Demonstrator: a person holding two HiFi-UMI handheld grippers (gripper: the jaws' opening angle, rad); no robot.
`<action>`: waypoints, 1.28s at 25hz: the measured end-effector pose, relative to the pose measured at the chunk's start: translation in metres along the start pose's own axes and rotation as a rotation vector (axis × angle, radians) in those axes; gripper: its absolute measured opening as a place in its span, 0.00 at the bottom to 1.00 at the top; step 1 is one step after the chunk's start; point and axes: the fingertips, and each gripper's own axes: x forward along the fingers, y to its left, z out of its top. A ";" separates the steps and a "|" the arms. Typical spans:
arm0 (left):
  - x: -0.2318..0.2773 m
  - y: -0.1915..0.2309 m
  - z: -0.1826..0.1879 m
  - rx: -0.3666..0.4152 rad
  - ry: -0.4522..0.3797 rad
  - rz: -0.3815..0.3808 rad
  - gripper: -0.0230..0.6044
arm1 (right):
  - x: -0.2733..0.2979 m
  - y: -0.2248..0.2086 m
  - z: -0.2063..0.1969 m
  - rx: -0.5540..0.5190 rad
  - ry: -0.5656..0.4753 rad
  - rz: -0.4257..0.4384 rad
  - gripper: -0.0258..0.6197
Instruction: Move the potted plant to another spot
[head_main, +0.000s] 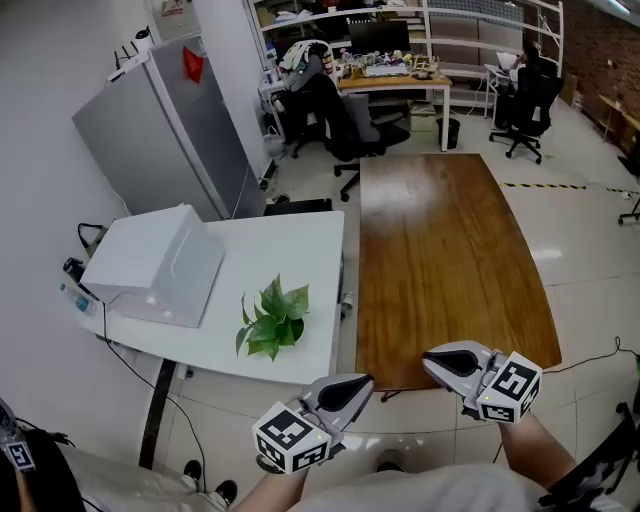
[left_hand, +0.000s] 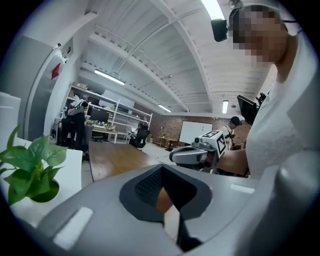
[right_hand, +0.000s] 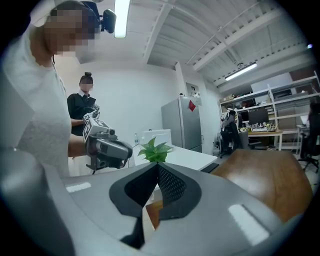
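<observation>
Two tables stand side by side: a white table (head_main: 300, 235) and a wooden table (head_main: 440, 260). The potted plant (head_main: 273, 320) stands upright near the white table's front edge, toward its right corner. Left gripper (head_main: 362, 383) and right gripper (head_main: 430, 361) hover off the front edges, jaws pressed together, empty. The plant lies ahead-left of both; the left gripper is nearer.

Two grippers are in view: the left hand-held gripper (head_main: 362, 383) and the right hand-held gripper (head_main: 430, 362). There is one potted plant (head_main: 273, 322). The tabletops number two: a white tabletop (head_main: 300, 240) and a wooden tabletop (head_main: 440, 270). There is one white box (head_main: 155, 262) and one grey fridge (head_main: 165, 130). Two black office chairs can be counted clearly: the middle chair (head_main: 365, 125) and the right-hand chair (head_main: 525, 100).
</observation>
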 end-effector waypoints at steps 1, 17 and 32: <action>0.003 -0.010 -0.002 0.005 0.002 -0.008 0.02 | -0.009 0.006 -0.005 -0.011 0.008 -0.004 0.05; -0.002 -0.258 -0.042 0.033 -0.006 -0.069 0.02 | -0.200 0.169 -0.042 0.015 0.030 -0.024 0.05; -0.046 -0.308 -0.017 0.080 -0.009 -0.116 0.02 | -0.215 0.229 -0.003 0.049 -0.016 -0.072 0.05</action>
